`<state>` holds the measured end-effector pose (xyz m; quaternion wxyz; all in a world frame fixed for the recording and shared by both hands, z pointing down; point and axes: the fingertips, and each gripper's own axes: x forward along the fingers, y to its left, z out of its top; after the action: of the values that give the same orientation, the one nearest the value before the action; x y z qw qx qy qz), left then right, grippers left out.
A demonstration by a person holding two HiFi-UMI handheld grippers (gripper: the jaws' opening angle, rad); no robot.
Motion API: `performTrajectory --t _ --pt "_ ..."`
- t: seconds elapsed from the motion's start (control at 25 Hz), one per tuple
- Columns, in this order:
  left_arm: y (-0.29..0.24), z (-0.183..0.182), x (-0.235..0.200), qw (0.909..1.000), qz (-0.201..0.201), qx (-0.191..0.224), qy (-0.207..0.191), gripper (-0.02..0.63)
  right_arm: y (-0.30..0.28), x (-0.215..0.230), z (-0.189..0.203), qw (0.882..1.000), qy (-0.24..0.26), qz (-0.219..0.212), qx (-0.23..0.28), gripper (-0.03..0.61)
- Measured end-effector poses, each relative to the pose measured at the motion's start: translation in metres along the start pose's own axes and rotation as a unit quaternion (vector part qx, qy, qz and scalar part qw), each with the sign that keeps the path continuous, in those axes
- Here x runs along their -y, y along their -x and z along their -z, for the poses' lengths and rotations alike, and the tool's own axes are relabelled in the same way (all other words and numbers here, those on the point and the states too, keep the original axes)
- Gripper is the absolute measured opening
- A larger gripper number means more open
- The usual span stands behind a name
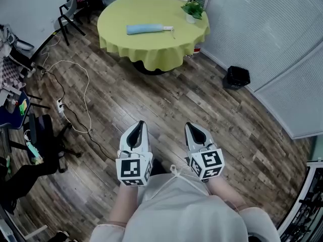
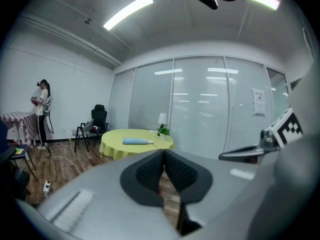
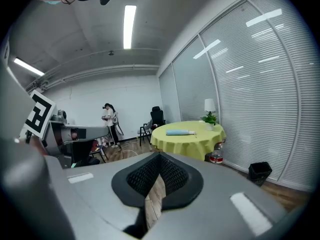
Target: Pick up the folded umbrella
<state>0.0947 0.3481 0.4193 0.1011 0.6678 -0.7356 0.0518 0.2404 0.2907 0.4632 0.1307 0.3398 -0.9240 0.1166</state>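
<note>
Folded umbrella (image 1: pixel 146 29) lies ahead; left gripper (image 1: pixel 140 123), right gripper (image 1: pixel 188 126) point forward, closed.

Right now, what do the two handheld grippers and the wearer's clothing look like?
Both the left gripper and right gripper have grey-white tapered shells with black recesses. Their pads are black and ribbed. Each carries a marker cube with black-and-white square patterns at the rear. No cables show on them. The person wears a pale top.

Left claw (image 1: pixel 140 124) and right claw (image 1: pixel 187 126) side by side, jaws together, empty
</note>
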Motion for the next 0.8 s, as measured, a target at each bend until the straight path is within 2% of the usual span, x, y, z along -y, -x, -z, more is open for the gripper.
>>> performTrajectory --t 0.24,0.48,0.64,0.8 --pt "-0.064 -0.033 -0.092 0.9999 0.014 0.003 0.000 0.006 -0.098 -0.016 -0.042 1.000 -0.003 0.020 -0.003 0.000" --pt "-0.104 -0.052 -0.173 0.9999 0.017 0.001 -0.001 0.006 -0.177 -0.038 -0.068 0.999 -0.011 0.031 -0.003 0.000" --pt "-0.128 -0.048 -0.209 0.9999 0.008 -0.008 0.012 0.006 -0.215 -0.041 -0.075 0.999 -0.013 0.030 -0.013 0.000" --pt "-0.159 -0.048 -0.226 0.9997 0.004 -0.014 0.018 0.006 -0.250 -0.029 -0.085 0.999 -0.009 0.027 -0.016 0.000"
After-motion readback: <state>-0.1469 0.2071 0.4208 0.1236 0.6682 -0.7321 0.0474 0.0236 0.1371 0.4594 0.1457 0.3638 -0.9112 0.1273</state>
